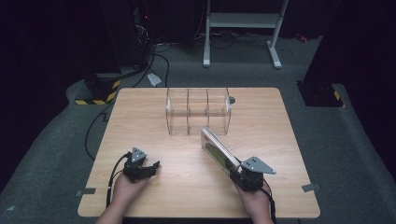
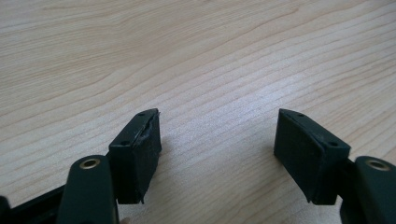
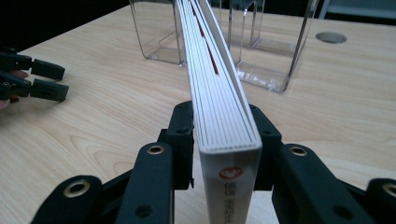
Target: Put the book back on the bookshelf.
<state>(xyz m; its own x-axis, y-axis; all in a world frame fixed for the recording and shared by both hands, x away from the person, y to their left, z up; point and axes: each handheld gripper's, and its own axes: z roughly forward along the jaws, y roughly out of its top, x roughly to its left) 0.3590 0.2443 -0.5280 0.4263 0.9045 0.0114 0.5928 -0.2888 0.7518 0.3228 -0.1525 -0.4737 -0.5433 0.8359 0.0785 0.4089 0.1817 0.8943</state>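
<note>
The right gripper [image 3: 224,140] was clamped on a book [image 3: 219,98] pointing toward the clear organizer [image 1: 198,111], while the left gripper [image 2: 217,154] rested apart on the tabletop [image 1: 154,121].

Your left gripper [image 1: 148,167] and right gripper [image 1: 236,169] are black, grey three-cornered plates behind the fingers [image 2: 140,149], brass-ringed screw holes.
</note>
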